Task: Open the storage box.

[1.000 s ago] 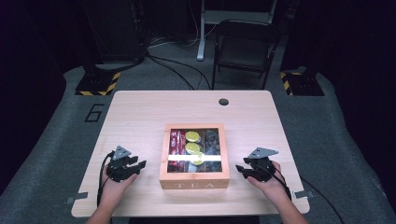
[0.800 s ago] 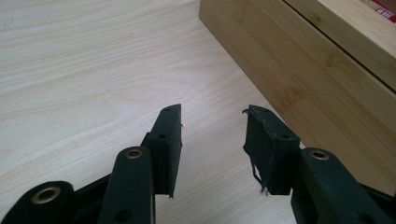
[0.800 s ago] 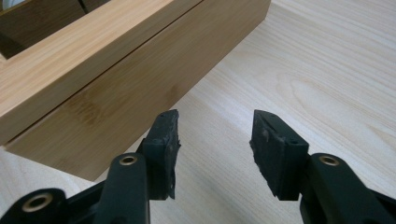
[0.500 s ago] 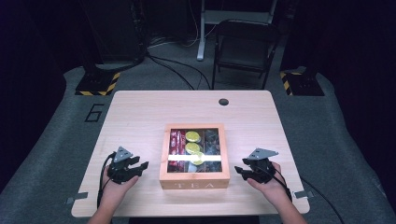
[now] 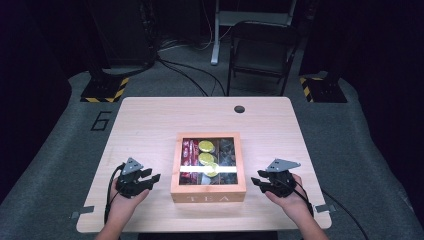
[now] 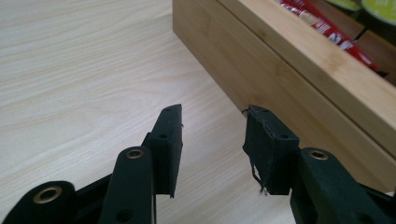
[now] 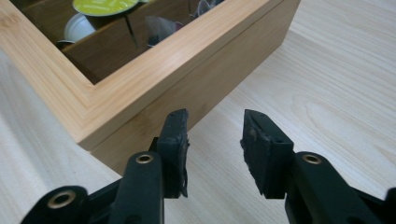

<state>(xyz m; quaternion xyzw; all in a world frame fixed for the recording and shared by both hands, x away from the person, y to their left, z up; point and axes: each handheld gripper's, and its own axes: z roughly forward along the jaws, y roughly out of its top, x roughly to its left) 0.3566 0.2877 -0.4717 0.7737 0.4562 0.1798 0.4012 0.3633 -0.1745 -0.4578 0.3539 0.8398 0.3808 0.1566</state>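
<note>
The wooden tea box [image 5: 208, 192] sat near the front middle of the desk [image 5: 150, 125], with red sachets [image 5: 188, 152] in its left compartment, yellow-green pods [image 5: 206, 146] down the middle and darker items on the right that I could not make out. A bright strip of glare crossed it near the front, which suggested a clear lid, though I could not be sure.

The left claw [image 5: 150, 177] rested on the desk just left of the box, jaws parted and empty; in the left gripper view [image 6: 212, 135] the box wall [image 6: 280, 70] stood close ahead of its tips. The right claw [image 5: 261, 180] lay on the far side in the same way, open with nothing between the jaws, the box corner [image 7: 93, 126] just beyond them in the right gripper view [image 7: 212, 135].

The risk, as I judged it, lay in how near both claws were to the walls. A push from one side alone would likely skid the box across the smooth wood. If there was a lid, a jaw catching its edge could tip the box and spill the pods.
</note>
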